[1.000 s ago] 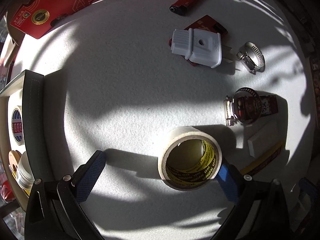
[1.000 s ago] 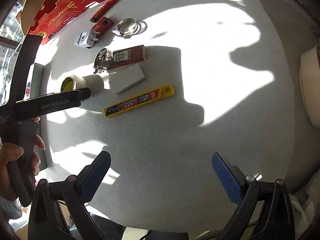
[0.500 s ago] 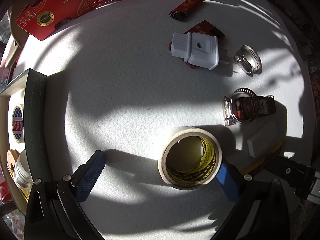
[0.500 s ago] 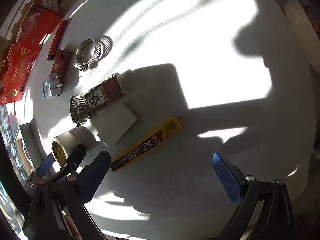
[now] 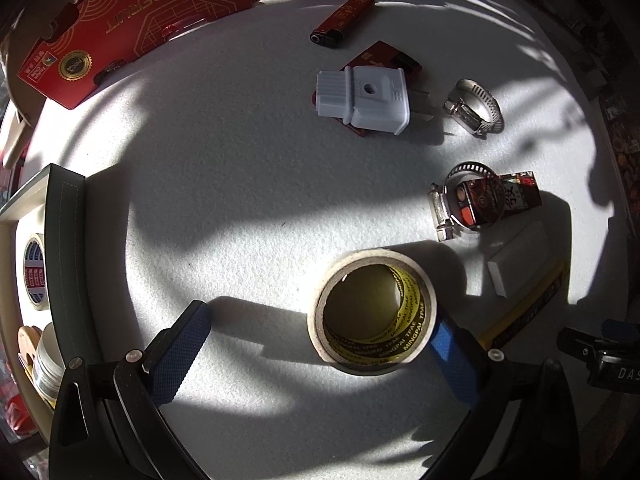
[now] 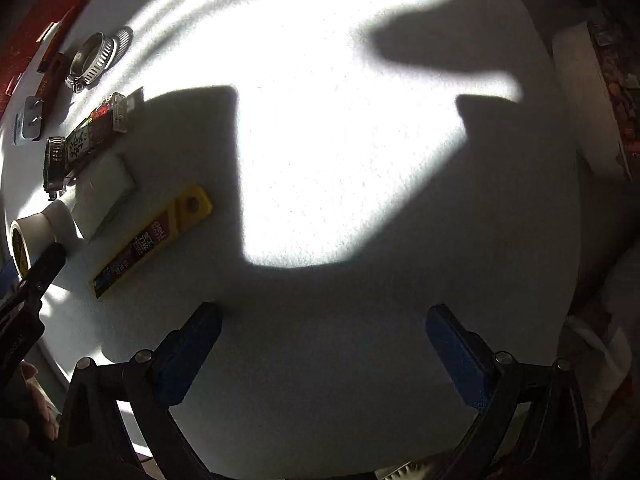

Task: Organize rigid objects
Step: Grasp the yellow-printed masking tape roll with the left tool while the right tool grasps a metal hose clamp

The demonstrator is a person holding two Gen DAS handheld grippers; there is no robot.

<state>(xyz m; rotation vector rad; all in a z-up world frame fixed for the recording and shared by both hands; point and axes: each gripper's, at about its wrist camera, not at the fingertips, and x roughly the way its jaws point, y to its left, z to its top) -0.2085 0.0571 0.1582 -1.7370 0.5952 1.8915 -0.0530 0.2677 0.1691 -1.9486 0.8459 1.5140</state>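
A roll of masking tape (image 5: 372, 312) with a yellow core stands on the white table, between the fingers of my left gripper (image 5: 320, 348), close to the right blue pad (image 5: 452, 356). The left gripper is open and empty. The tape also shows in the right wrist view (image 6: 38, 232) at the far left. My right gripper (image 6: 320, 348) is open and empty over bare table. A yellow blade case (image 6: 152, 240) lies ahead and to its left. A white block (image 6: 106, 192), a red lighter inside a hose clamp (image 6: 86, 140), a second hose clamp (image 6: 94, 60) and a white plug (image 5: 362, 100) lie beyond.
A red RINOFRUT box (image 5: 152, 24) lies along the table's far edge. A red lighter (image 5: 342, 22) lies near it. A dark-rimmed tray (image 5: 66, 248) at the left holds other tape rolls (image 5: 34, 272). A white object (image 6: 588, 104) sits at the right table edge.
My right gripper has swung left and lower toward the table; the yellow blade case now appears nearer. My left gripper has barely moved and stays open around the tape roll.
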